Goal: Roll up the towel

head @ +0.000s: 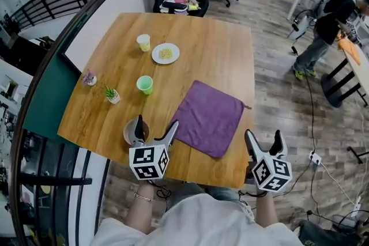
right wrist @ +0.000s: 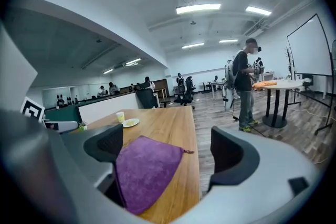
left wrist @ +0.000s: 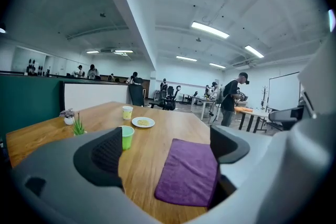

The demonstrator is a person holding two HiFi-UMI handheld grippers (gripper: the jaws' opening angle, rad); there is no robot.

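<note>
A purple towel (head: 210, 117) lies flat and unrolled on the wooden table (head: 202, 49), towards its near right corner. It also shows in the left gripper view as the towel (left wrist: 189, 170) and in the right gripper view as the towel (right wrist: 144, 170). My left gripper (head: 154, 132) hovers open at the near edge, just left of the towel's near corner. Off the table's near right corner, my right gripper (head: 264, 143) hangs open too. Neither one touches the towel, and nothing is between either pair of jaws.
Left of the towel stand a green cup (head: 145, 84), a small potted plant (head: 111, 94) and a brown bowl (head: 129, 131). Farther back are a white plate (head: 165, 53), a yellow cup (head: 143, 42) and a second little pot (head: 89, 78). A person (head: 326, 23) stands off right.
</note>
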